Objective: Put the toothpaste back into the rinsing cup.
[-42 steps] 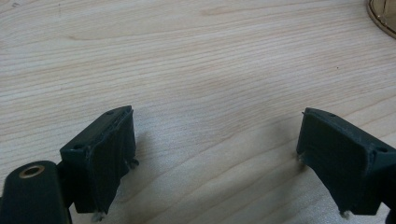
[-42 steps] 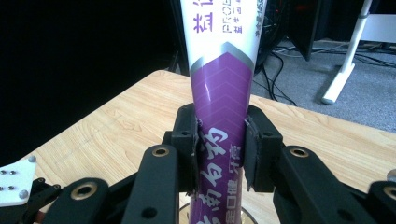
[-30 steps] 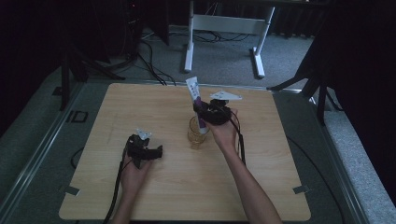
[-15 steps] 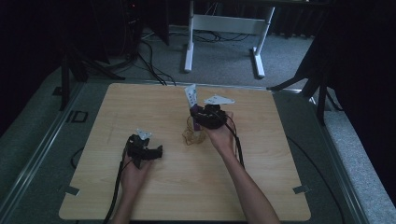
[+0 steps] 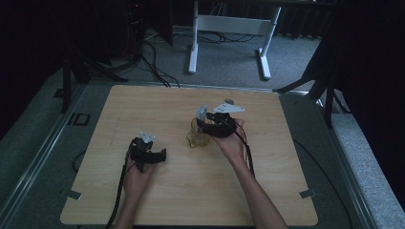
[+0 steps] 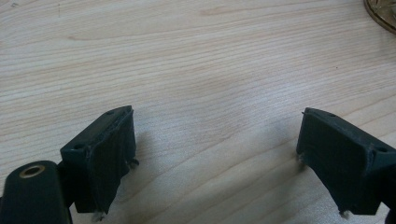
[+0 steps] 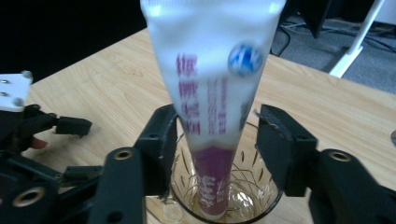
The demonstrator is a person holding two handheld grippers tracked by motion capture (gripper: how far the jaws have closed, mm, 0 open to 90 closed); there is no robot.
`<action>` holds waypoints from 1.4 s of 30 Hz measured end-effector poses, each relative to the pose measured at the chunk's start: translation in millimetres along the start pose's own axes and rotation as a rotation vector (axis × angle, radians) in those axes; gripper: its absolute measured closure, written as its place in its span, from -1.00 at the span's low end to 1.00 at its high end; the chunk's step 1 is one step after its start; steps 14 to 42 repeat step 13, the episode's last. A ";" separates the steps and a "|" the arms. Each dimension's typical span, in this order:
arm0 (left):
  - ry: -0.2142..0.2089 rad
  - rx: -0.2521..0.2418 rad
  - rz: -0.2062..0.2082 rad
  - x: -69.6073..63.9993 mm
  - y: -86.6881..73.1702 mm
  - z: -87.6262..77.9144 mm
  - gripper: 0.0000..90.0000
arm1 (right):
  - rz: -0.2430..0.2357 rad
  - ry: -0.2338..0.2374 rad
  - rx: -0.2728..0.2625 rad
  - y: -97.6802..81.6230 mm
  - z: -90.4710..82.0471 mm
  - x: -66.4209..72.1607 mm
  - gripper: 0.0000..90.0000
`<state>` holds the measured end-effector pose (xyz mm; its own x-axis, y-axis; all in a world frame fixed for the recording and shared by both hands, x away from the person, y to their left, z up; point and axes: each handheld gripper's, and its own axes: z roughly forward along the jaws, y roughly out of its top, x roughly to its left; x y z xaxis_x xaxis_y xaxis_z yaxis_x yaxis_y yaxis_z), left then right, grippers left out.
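Observation:
A white and purple tube [image 7: 210, 70] stands cap down in an amber glass cup [image 7: 261, 205] near the table's middle. My right gripper [image 7: 217, 140] has just been opening: its jaws stand on either side of the tube with a gap to each pad, open. In the high view the right gripper [image 5: 210, 128] sits just right of the cup [image 5: 198, 137], with the tube's white end [image 5: 202, 113] sticking up. My left gripper [image 6: 215, 158] rests open on bare wood, nothing between its jaws. It lies left of the cup [image 6: 380, 14] in the high view [image 5: 160, 155].
The wooden table [image 5: 286, 191] sits on a grey floor mat. A white desk frame [image 5: 229, 28] stands beyond the far edge. Cables trail from both grippers toward the near edge. The left gripper [image 7: 77, 149] is also seen past the cup.
The tube has come down from a raised tilt into the cup. The right gripper has let it go and its jaws have spread. The left hand has stayed put.

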<state>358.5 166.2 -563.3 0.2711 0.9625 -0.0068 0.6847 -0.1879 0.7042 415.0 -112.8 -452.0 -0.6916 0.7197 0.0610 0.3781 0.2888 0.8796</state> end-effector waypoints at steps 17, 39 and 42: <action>0.000 0.000 -0.001 0.0 0.0 0.0 -0.73 | -0.028 0.051 -0.039 -0.9 -35.3 5.5 -0.18; 0.000 0.000 -0.001 0.0 0.0 0.0 -0.73 | -0.028 0.051 -0.039 -0.9 -35.3 5.5 -0.18; 0.000 0.000 -0.001 0.0 0.0 0.0 -0.73 | -0.028 0.051 -0.039 -0.9 -35.3 5.5 -0.18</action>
